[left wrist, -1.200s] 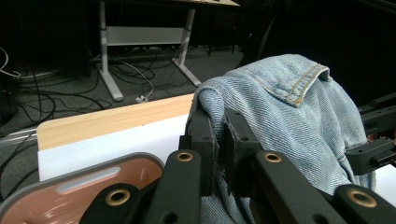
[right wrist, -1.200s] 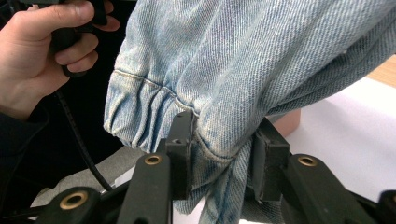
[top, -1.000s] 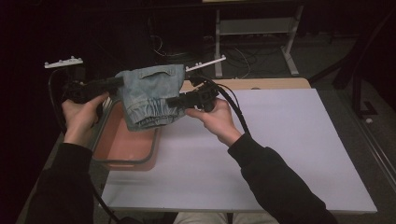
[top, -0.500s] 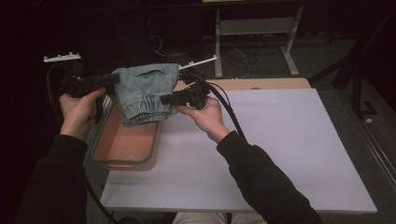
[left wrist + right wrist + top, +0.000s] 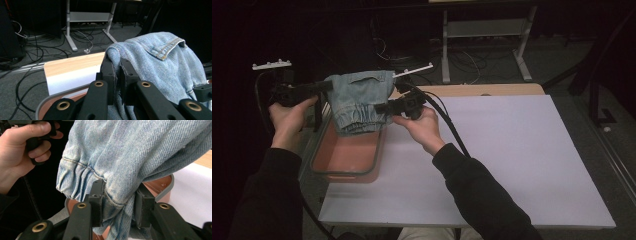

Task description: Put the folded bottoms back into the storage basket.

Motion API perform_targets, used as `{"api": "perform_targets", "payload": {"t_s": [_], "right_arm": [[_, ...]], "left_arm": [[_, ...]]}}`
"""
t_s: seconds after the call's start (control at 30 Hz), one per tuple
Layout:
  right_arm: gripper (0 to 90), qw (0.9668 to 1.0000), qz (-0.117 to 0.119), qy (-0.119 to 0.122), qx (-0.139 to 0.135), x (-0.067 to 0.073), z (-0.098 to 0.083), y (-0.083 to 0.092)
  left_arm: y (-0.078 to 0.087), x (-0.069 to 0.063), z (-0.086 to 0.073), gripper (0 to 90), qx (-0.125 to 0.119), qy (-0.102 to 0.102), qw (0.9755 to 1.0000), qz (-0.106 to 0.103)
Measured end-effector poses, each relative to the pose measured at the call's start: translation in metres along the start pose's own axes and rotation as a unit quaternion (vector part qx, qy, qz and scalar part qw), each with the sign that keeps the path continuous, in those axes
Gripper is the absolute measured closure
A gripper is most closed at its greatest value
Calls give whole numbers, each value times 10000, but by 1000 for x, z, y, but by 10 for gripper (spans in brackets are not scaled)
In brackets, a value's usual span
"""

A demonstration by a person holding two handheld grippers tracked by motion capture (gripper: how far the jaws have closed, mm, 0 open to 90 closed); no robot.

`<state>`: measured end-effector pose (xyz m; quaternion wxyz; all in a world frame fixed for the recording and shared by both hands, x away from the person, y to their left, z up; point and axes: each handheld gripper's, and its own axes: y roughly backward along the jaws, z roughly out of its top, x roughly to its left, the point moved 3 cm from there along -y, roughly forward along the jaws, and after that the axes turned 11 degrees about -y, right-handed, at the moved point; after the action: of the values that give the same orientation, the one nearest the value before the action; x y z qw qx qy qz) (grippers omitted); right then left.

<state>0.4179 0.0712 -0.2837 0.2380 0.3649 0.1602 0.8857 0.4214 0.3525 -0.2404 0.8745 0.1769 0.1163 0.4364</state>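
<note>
Both forearms reach forward from the near edge of the table (image 5: 522, 165). The left hand (image 5: 287, 117) holds the left gripper (image 5: 319, 86) level, pointing right, its jaws pinched nearly together on one edge of the denim garment (image 5: 359, 100). The right hand (image 5: 422, 125) holds the right gripper (image 5: 382, 107) level, pointing left, its jaws partly closed on a bunched fold near the elastic cuff. The garment hangs spread between them above the far end of the orange tray (image 5: 344, 155), long axis running left to right, gathered hem downward.

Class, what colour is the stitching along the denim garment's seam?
Tan-gold stitching on light blue denim garment; clearest in left gripper view.
</note>
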Motion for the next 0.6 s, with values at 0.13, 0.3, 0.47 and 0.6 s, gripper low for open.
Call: {"api": "perform_targets", "payload": {"t_s": [0.13, 0.3, 0.47, 0.6], "right_arm": [[641, 10000, -23, 11, -3, 2, -1, -6], [640, 10000, -6, -25, 55, 0, -5, -16], [640, 9999, -15, -33, 153, -3, -10, -29], [640, 9997, 6, -110, 217, -7, -14, -42]], "left_arm": [[2, 4, -4, 839, 26, 13, 10000, 59], [3, 9, -13, 839, 81, 38, 9999, 115], [1, 17, -28, 839, 122, 154, 9997, 164], [1, 23, -38, 839, 171, 238, 9994, 208]]}}
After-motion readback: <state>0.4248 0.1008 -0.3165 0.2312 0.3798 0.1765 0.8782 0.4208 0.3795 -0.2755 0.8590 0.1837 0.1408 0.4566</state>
